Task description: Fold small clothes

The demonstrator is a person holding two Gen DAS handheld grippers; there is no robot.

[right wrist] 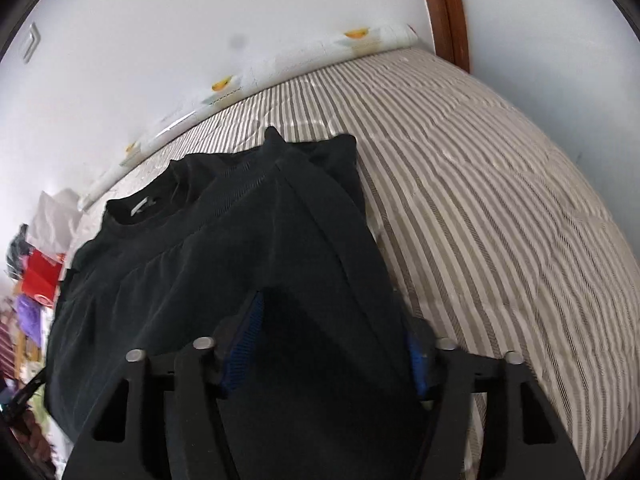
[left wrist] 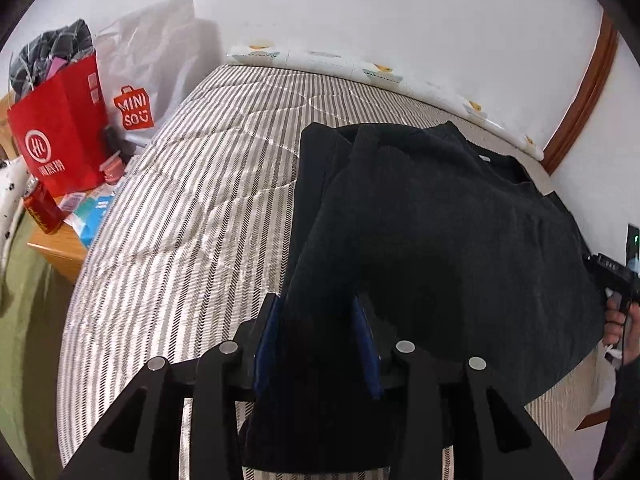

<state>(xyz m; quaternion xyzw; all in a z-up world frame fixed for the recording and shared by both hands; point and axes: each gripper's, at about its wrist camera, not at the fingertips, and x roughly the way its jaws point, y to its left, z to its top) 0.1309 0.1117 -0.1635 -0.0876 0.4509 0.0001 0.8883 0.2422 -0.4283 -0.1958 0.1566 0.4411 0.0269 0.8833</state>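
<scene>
A black t-shirt (left wrist: 440, 220) lies on the striped mattress (left wrist: 192, 208), its neckline toward the wall and both side parts folded inward. My left gripper (left wrist: 316, 320) holds the shirt's near left hem, cloth draped between its blue-padded fingers (left wrist: 266, 340). My right gripper (right wrist: 332, 328) holds the near right hem of the shirt (right wrist: 240, 260) the same way, cloth filling the gap between its fingers (right wrist: 244, 344). Both hems are lifted a little off the mattress (right wrist: 500, 200). The right gripper's body and the holding hand show at the right edge of the left wrist view (left wrist: 616, 280).
A red paper bag (left wrist: 60, 132) stuffed with clothes, a white Miniso bag (left wrist: 140, 80) and a red can (left wrist: 40, 208) stand on a wooden bedside table (left wrist: 56, 244) left of the bed. A white wall and brown door frame (left wrist: 580, 100) lie beyond.
</scene>
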